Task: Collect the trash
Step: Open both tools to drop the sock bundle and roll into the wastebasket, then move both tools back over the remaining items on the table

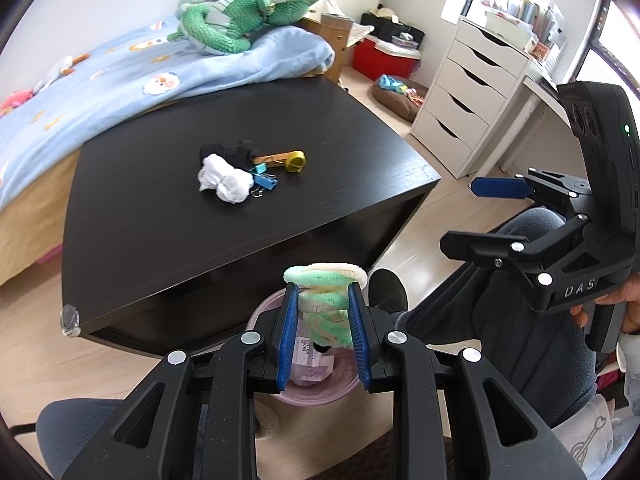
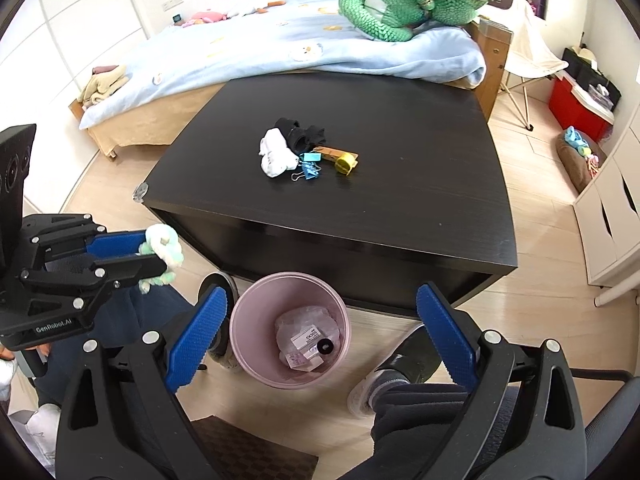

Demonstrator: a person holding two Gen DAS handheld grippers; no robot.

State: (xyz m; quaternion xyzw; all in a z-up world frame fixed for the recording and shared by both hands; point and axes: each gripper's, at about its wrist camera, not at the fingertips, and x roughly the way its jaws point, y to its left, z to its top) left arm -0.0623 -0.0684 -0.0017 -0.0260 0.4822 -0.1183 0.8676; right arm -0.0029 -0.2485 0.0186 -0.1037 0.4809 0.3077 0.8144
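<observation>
Bedroom floorboards and a black table [image 1: 248, 184] fill the left wrist view. Low in front, the left gripper [image 1: 323, 300] is clamped on a fuzzy mint-and-cream sock [image 1: 325, 280], held above a pink bin [image 1: 268, 312] that the fingers mostly hide. From the right wrist view the bin [image 2: 289, 330] shows whole, with wrappers and a small box inside, and the sock [image 2: 162, 250] sits left of it. The right gripper [image 2: 320, 320] stands spread wide, holding nothing.
</observation>
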